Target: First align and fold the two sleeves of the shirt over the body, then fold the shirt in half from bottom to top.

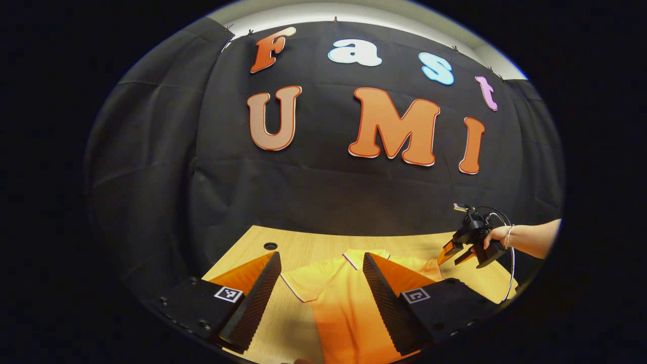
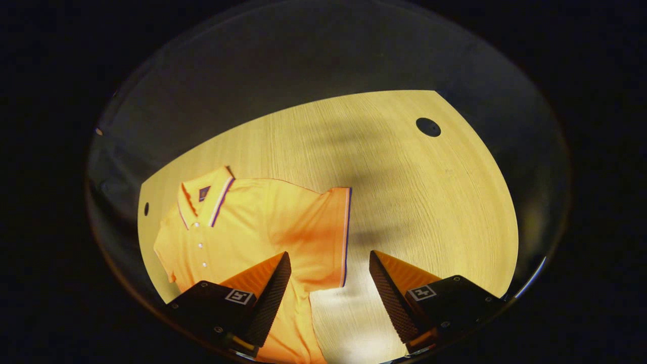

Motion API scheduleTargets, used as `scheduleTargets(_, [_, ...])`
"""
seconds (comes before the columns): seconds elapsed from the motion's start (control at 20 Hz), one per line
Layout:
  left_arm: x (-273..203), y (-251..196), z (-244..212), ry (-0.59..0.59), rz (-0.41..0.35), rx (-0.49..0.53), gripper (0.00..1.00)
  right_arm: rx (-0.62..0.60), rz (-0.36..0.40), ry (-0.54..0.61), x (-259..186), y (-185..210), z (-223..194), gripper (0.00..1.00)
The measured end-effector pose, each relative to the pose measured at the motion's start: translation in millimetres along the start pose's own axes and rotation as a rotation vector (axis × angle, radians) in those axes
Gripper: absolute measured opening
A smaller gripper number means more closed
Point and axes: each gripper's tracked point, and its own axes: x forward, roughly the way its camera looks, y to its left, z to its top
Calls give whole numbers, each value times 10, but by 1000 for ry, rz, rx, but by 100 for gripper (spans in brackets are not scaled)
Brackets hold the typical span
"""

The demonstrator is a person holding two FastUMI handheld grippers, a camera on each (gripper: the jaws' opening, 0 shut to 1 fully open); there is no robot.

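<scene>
Orange polo shirt spread flat on the wooden table, collar toward the far edge, buttons down the placket, both short sleeves still out to the sides. Striped trim along collar and sleeve hems.

In the left gripper view, left gripper held above the table with fingers spread wide, nothing between them; shirt lying below and beyond the gap, one sleeve reaching toward the left finger. Farther right in the same view, right gripper in a hand, low over the shirt's other sleeve; whether touching the cloth, cannot tell. Jaws parted there too, gripping nothing.

In the right gripper view, right gripper likewise spread open, sleeve hem lying between and ahead of the two fingers, bare table beside it.

Round hole in the tabletop well clear of the shirt; a smaller hole near the collar side. Soft shadows across the wood. Black cloth wall behind the table.
</scene>
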Motion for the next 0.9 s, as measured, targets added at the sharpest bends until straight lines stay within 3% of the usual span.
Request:
scheduleTargets(0.6, [266, 130, -200, 58, 15, -7, 98, -54, -61, 62, 472, 73, -85, 93])
scheduleTargets(0.8, [315, 162, -258, 75, 19, -22, 98, -23, -75, 60, 491, 91, -54, 83])
scheduleTargets(0.9, [341, 173, -302, 84, 21, -35, 98, -20, -75, 52, 514, 139, -62, 68])
